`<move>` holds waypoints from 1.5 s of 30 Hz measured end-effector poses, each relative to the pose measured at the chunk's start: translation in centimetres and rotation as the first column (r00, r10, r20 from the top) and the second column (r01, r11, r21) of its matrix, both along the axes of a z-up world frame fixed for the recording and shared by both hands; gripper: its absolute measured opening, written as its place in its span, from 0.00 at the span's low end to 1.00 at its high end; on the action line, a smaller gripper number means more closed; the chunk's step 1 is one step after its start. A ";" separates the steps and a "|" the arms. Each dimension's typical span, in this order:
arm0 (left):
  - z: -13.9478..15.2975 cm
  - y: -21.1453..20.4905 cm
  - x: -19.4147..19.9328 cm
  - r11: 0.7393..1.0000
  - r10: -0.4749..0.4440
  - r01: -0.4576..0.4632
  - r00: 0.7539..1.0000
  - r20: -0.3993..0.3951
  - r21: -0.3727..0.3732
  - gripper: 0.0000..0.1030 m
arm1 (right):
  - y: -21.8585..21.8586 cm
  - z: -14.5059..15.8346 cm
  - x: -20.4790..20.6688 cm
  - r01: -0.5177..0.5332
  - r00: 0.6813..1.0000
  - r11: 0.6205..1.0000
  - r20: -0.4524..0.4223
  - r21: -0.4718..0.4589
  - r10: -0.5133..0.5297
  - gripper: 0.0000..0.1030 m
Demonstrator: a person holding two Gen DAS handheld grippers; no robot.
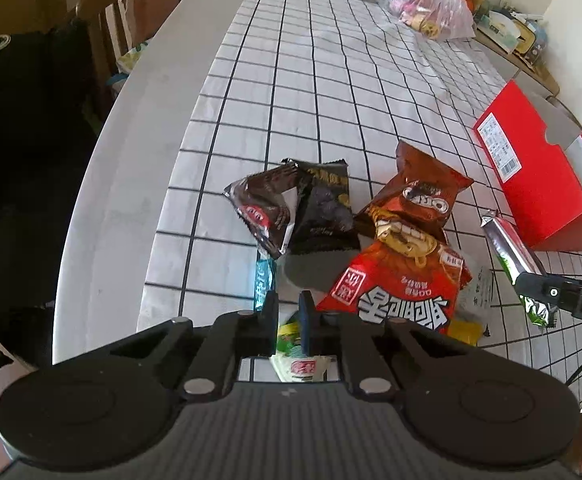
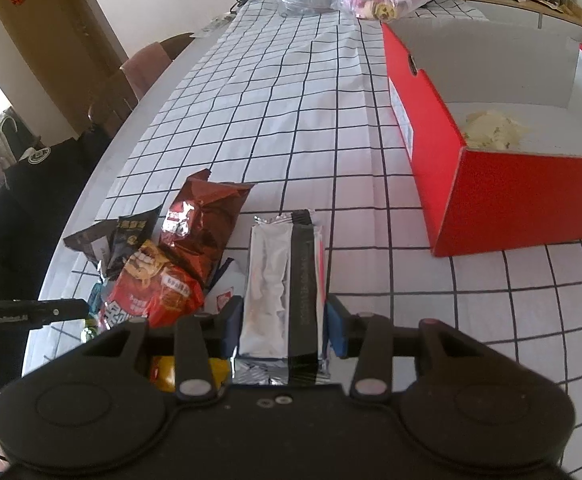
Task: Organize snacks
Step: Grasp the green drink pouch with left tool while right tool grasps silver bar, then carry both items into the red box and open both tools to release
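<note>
Right wrist: red box [image 2: 491,208] beside snack pile [image 2: 159,264] on checked tablecloth [image 2: 291,120].

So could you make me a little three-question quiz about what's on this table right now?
1. True or false: the right gripper holds a silver packet.
2. What colour is the open box?
3. The left gripper is: A) wide open B) closed on a green-and-white packet.

Key: 1 true; 2 red; 3 B.
</note>
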State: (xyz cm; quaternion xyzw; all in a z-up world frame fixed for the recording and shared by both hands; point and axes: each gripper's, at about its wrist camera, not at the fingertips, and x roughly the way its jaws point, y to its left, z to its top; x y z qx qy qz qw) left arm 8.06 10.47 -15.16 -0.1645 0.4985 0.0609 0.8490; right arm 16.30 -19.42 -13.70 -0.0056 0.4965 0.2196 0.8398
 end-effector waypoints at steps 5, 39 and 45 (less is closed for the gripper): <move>0.2 0.3 -1.2 1.000 0.012 -0.012 1.000 -0.011 -0.019 0.10 | -0.6 0.4 -0.8 0.003 1.000 1.000 -0.007 0.020 -0.003 0.41; -0.5 -2.3 -2.4 0.996 -0.019 0.020 1.000 -0.006 0.085 0.31 | -1.4 1.1 -1.2 -0.007 1.000 0.999 -0.004 0.031 0.007 0.41; 2.9 -2.2 -2.9 0.998 0.023 -0.025 0.998 0.057 0.051 0.31 | -2.4 3.2 -0.9 -0.015 0.999 0.998 0.038 0.056 0.013 0.41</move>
